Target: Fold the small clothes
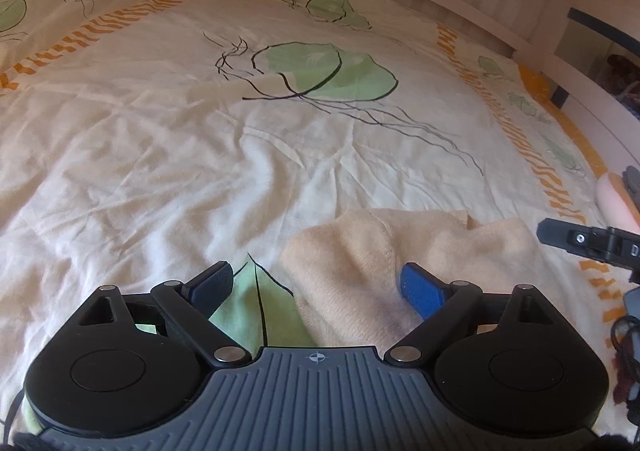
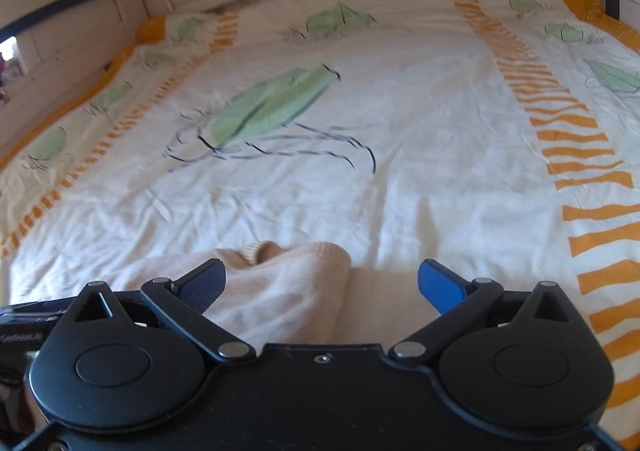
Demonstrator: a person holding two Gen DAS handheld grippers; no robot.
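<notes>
A: Where are we now with the folding?

B: We think we are at the start. The small cream knitted sweater (image 1: 360, 263) lies bunched on the bed cover (image 1: 160, 155), at about five o'clock in the left wrist view and near six o'clock in the right wrist view. It is not flat and not folded yet.

A: And our grippers?

B: The left gripper (image 1: 316, 287) has its jaws wide apart and holds nothing; its right pad lies over the knit, and we cannot tell if it touches. The right gripper (image 2: 322, 283) also has its jaws apart, with the sweater between and below them, not pinched.

A: What do we see of the garment?

B: A ribbed cuff or collar (image 2: 260, 251) curls up at twelve o'clock of the heap. The rest is hidden under the grippers.

A: So the next move?

B: In our judgement, each gripper must lower and close on an edge, then we spread the sweater flat before any fold. The knit is soft and may drag the cover with it.
</notes>
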